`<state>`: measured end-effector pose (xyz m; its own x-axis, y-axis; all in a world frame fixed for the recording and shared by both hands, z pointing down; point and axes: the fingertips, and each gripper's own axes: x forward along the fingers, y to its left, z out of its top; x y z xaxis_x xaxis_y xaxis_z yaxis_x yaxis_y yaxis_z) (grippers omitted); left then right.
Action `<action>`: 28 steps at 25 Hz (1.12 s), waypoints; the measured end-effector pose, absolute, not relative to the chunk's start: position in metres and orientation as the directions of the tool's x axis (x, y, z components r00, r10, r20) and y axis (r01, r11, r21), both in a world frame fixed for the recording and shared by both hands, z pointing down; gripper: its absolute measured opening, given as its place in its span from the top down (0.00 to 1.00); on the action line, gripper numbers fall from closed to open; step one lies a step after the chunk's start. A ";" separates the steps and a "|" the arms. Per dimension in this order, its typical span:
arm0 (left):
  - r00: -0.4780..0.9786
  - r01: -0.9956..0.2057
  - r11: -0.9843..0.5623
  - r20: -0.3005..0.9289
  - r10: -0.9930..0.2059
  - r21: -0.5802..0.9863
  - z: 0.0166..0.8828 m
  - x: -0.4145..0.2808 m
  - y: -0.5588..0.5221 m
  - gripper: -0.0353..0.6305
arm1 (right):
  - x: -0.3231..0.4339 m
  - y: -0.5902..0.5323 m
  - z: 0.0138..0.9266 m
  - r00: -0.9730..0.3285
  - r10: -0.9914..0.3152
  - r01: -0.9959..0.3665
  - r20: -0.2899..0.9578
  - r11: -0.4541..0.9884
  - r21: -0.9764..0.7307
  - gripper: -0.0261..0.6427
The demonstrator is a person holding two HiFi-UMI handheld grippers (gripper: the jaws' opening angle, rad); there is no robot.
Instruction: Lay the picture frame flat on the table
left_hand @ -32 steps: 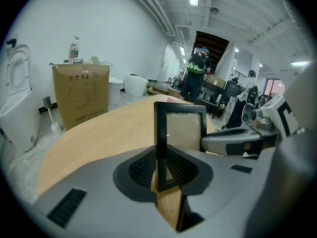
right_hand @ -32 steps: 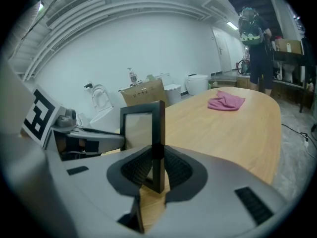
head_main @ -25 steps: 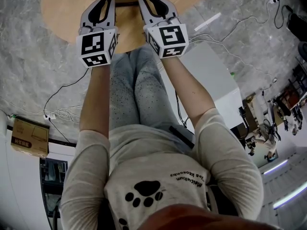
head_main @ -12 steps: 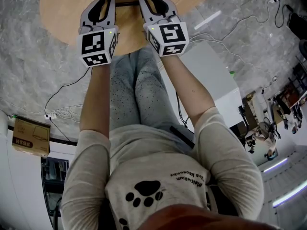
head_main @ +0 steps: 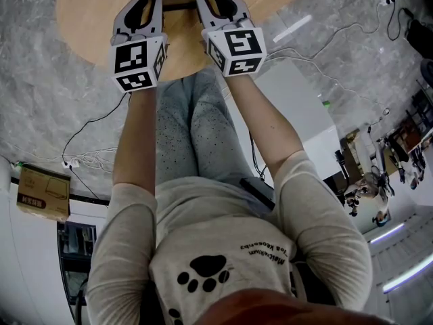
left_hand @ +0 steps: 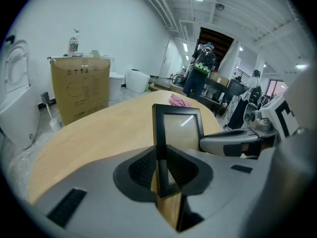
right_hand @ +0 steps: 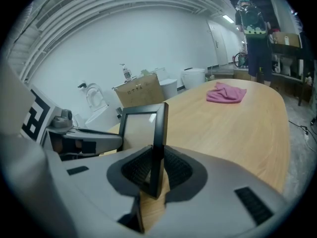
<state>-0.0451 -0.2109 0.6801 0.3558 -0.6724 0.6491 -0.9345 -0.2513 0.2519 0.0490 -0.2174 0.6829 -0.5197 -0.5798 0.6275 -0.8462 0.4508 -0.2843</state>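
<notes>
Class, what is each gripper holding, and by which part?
Both hold the black picture frame: left gripper on its left side bar, right gripper on its right side bar.

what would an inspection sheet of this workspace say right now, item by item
surface: light wooden table with a curved edge, mostly bare
job's things: black picture frame upright, not yet laid flat
clutter: pink cloth lying on the table beyond the frame
grippers: left hand-held gripper shut on the frame's left edge; right hand-held gripper shut on its right edge
cables: loose cables run across the grey floor on both sides of the table
surroundings: cardboard box with a bottle on top; people standing farther back
</notes>
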 end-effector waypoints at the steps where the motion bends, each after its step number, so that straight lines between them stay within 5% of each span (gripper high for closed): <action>1: 0.355 -0.935 -0.251 0.652 -0.670 0.252 0.681 -0.046 -0.212 0.84 | 0.049 -0.218 0.684 -0.519 -0.579 -0.847 0.629 0.448 -0.286 0.84; 28: 0.363 -0.931 -0.218 0.696 -0.620 0.292 0.707 -0.050 -0.228 0.84 | 0.045 -0.235 0.710 -0.501 -0.528 -0.863 0.685 0.368 -0.347 0.84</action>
<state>-0.0498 -0.2280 0.7072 0.3633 -0.6196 0.6958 -0.9312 -0.2182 0.2919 0.0450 -0.2346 0.7098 -0.5012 -0.5282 0.6854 -0.8626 0.3684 -0.3468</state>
